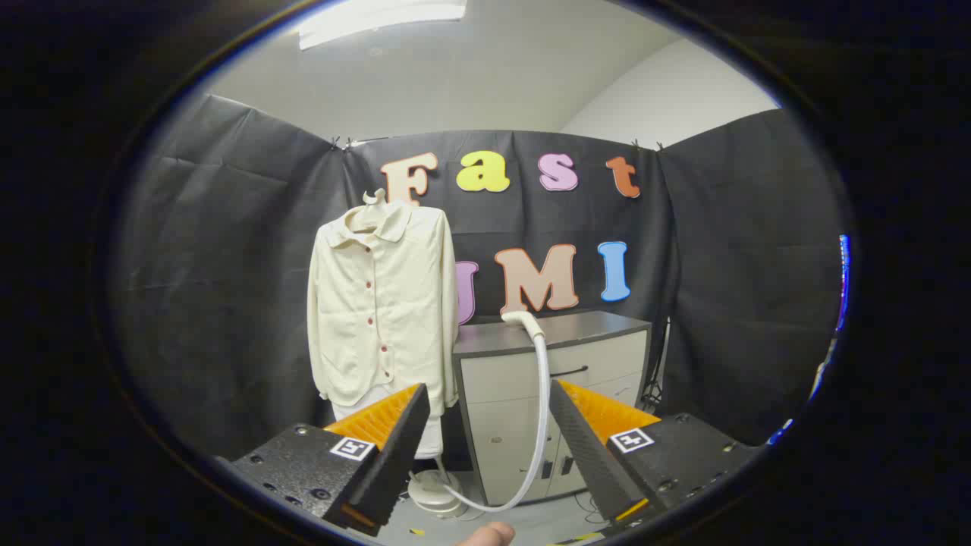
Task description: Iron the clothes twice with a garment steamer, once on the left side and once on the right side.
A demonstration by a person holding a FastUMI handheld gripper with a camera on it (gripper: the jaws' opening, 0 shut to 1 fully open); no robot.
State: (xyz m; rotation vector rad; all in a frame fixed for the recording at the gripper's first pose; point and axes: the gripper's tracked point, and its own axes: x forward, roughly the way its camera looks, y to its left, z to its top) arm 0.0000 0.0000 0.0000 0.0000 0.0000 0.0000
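A cream buttoned shirt (381,303) hangs on a hanger in front of the black cloth wall, well beyond my left finger. The garment steamer's head (519,318) rests on top of a grey cabinet (557,364) to the right of the shirt. Its white hose (540,409) runs down the cabinet front and curves to a round white base (434,493) on the floor. My gripper (489,398) stands open, far short of the steamer, with nothing between its fingers; the hose shows through the gap.
The cabinet has drawers and a dark top, and stands against the back wall. Cables hang at its right side (654,379). A fingertip of the person's hand (489,535) shows below the fingers. Grey floor lies ahead.
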